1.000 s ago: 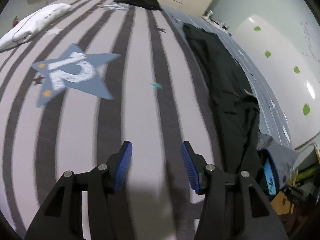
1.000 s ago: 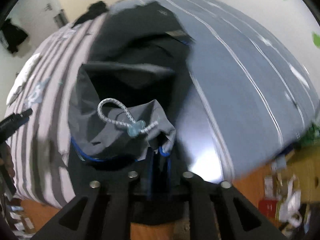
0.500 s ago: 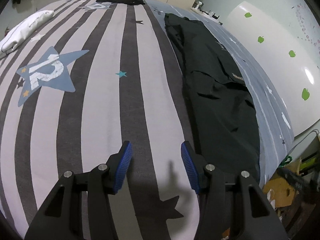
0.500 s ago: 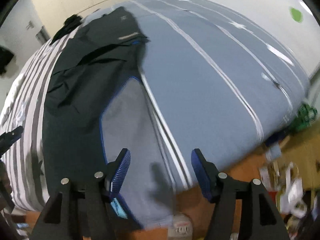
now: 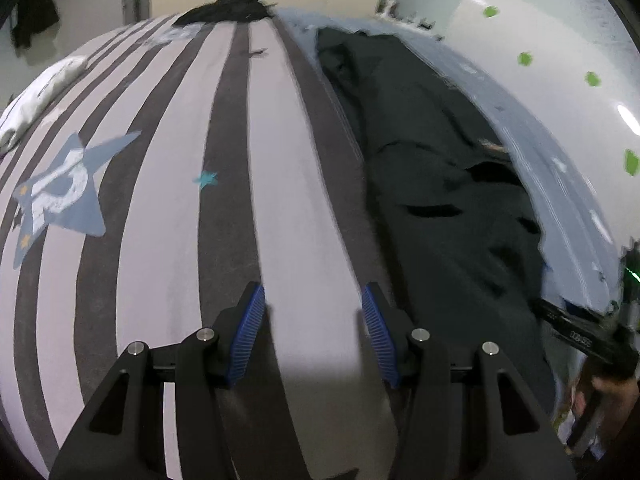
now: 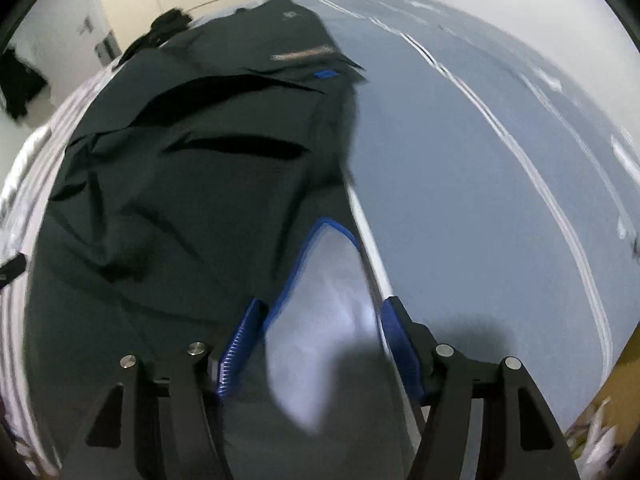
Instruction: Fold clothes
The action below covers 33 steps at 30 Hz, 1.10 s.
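A long black garment (image 5: pixel 436 184) lies lengthwise on the bed, right of my left gripper (image 5: pixel 313 298), which is open and empty over the striped cover. In the right wrist view the black garment (image 6: pixel 192 184) spreads left and ahead. Its grey lining with blue trim (image 6: pixel 324 300) lies between the fingers of my open right gripper (image 6: pixel 320 312). The right gripper also shows at the right edge of the left wrist view (image 5: pixel 576 332).
The bed has a grey-striped cover with a blue star patch (image 5: pixel 60 188) on the left and a blue-grey cover (image 6: pixel 480 168) on the right. A white pillow (image 5: pixel 44 92) and a dark clothes pile (image 5: pixel 232 8) lie farther off. The bed's right edge drops to a cluttered floor (image 6: pixel 600 428).
A second ago my right gripper was shut on the bunched garment; it let go and is open. The garment now lies flatter. My left gripper stayed open and shifted over the stripes.
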Tool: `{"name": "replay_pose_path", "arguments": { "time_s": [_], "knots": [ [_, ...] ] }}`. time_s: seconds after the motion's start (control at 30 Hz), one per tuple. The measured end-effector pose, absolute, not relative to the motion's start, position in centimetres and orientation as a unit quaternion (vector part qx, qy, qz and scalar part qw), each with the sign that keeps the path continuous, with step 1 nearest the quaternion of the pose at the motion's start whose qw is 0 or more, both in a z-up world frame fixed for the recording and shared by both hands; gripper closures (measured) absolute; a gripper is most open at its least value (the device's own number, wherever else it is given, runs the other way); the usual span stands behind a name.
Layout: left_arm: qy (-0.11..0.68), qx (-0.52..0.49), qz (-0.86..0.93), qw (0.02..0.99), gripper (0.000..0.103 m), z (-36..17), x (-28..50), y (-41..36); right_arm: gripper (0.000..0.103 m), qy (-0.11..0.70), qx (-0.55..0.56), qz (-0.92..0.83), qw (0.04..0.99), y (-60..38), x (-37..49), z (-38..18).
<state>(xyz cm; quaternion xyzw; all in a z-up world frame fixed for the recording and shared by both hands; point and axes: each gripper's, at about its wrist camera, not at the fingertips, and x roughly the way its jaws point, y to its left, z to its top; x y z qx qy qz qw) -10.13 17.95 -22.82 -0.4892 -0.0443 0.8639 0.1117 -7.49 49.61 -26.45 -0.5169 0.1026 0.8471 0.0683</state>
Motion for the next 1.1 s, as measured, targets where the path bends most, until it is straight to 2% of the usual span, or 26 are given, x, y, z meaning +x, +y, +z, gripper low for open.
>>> {"name": "replay_pose_path", "arguments": {
  "time_s": [0.23,0.37,0.5,0.67,0.8,0.93,1.0,1.1],
  "knots": [
    [-0.076,-0.471,0.873,0.099,0.055,-19.7,-12.2,20.2,0.045,0.120,-0.527,0.840,0.044,52.6,-6.8,-23.8],
    [-0.097,-0.446,0.883,0.110,0.055,-17.6,-15.4,22.0,0.045,0.106,-0.491,0.864,0.031,54.3,-11.6,-20.5],
    [-0.085,-0.425,0.890,0.143,0.055,-18.0,-21.2,23.7,0.045,0.094,-0.464,0.880,0.031,54.9,-18.8,-19.3],
    [-0.040,-0.426,0.887,0.171,0.055,-19.5,-28.6,25.9,0.045,0.068,-0.442,0.894,0.031,53.9,-27.4,-19.4],
    [-0.017,-0.462,0.877,0.132,0.055,-22.2,-32.6,25.1,0.045,0.074,-0.433,0.898,0.027,53.6,-31.4,-20.3],
    [-0.039,-0.494,0.861,0.111,0.055,-25.2,-32.6,22.0,0.045,0.070,-0.476,0.876,0.023,54.0,-33.4,-24.5],
    [-0.023,-0.493,0.863,0.109,0.055,-24.7,-32.0,22.0,0.042,0.076,-0.489,0.869,0.011,54.8,-33.0,-26.5],
    [-0.073,-0.496,0.861,0.090,0.055,-22.8,-31.5,20.8,0.042,0.079,-0.485,0.871,-0.014,56.1,-32.2,-26.1]
  ]
}}
